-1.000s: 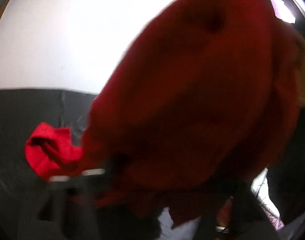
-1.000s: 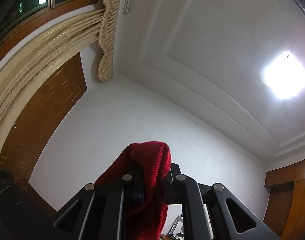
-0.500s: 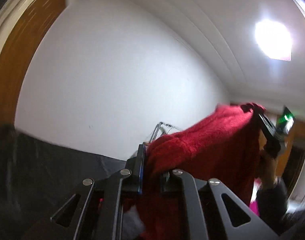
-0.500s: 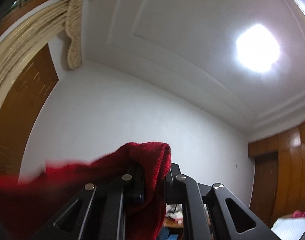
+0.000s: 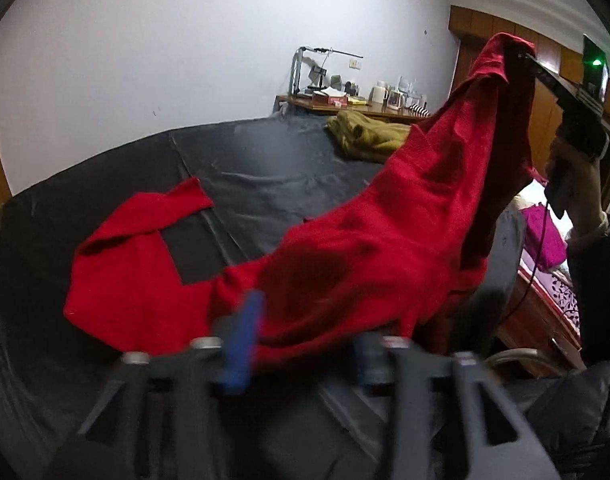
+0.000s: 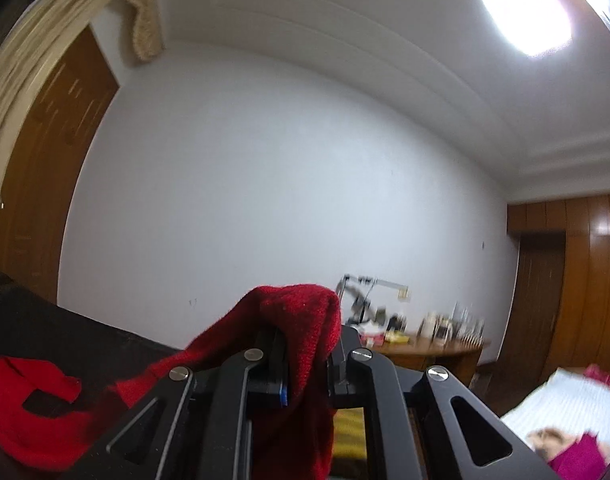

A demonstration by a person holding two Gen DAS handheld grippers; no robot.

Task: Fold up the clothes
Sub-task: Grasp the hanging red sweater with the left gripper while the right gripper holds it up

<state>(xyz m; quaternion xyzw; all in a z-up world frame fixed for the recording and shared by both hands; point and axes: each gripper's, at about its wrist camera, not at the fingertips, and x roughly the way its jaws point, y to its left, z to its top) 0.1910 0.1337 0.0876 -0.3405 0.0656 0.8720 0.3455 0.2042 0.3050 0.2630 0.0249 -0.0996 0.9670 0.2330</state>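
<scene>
Red garment [image 5: 385, 240]: you hold one end high; the rest trails down-left onto the black tabletop [image 5: 265, 168].
Right gripper [image 6: 309, 364]: jaws clamped on its raised corner.
Left gripper [image 5: 305, 356]: jaws apart, garment edge just ahead, nearer the low end.
Long axis: high right to low left.

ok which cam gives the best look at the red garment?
Left wrist. It shows the whole red garment: a sleeve on the black cover, the body rising to the right gripper. The right wrist view shows only a fold pinched in the jaws and the sleeve at lower left.
</scene>
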